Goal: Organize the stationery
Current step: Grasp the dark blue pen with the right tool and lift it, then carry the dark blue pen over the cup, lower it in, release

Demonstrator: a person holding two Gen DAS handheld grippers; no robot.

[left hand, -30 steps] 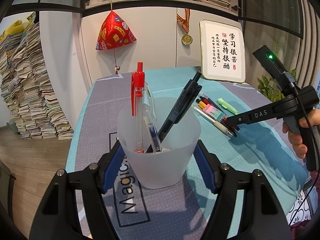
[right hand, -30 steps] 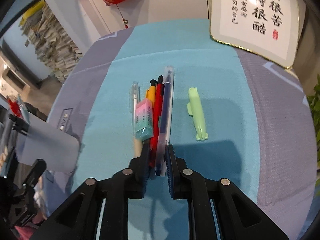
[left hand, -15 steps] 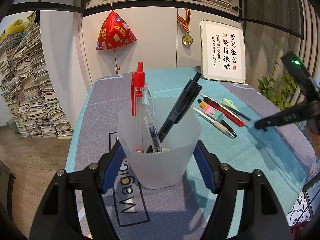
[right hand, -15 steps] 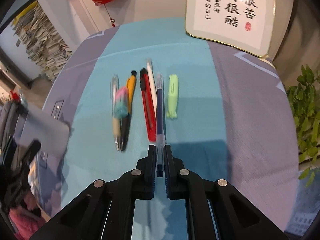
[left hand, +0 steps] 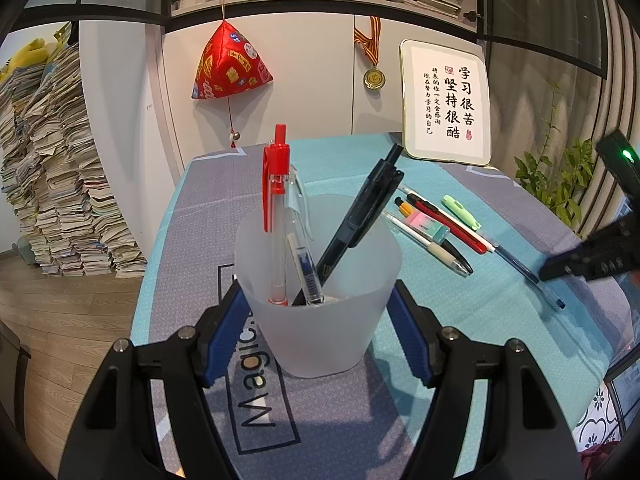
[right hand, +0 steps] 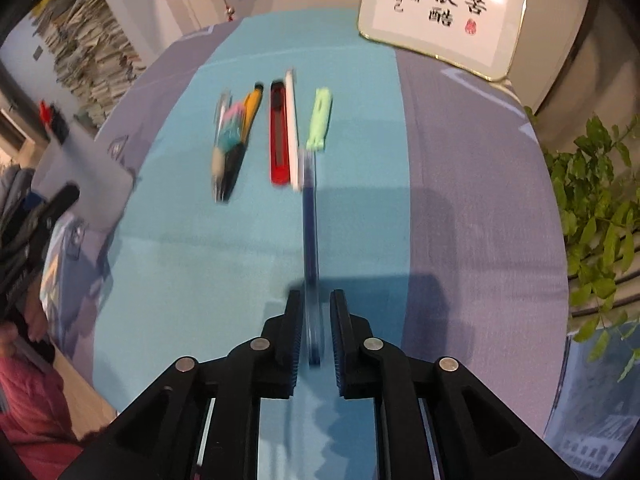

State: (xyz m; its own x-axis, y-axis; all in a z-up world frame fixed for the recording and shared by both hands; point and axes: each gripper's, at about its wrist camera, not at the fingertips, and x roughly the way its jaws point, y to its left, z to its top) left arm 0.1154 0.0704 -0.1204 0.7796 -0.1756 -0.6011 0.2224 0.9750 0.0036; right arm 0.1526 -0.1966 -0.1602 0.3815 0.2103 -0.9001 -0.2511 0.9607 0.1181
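- Cup: one, frosted plastic, light and tippy; left gripper clamped on its sides; three pens upright inside
- Loose row on the cloth: two pens, one eraser, one red cutter, one white pen, one green highlighter
- Blue pen: one, lying just right of the row; thin, stiff, slick barrel, likely to roll; best taken mid-barrel
- Right gripper: released; jaws apart astride the pen's near end, no contact seen
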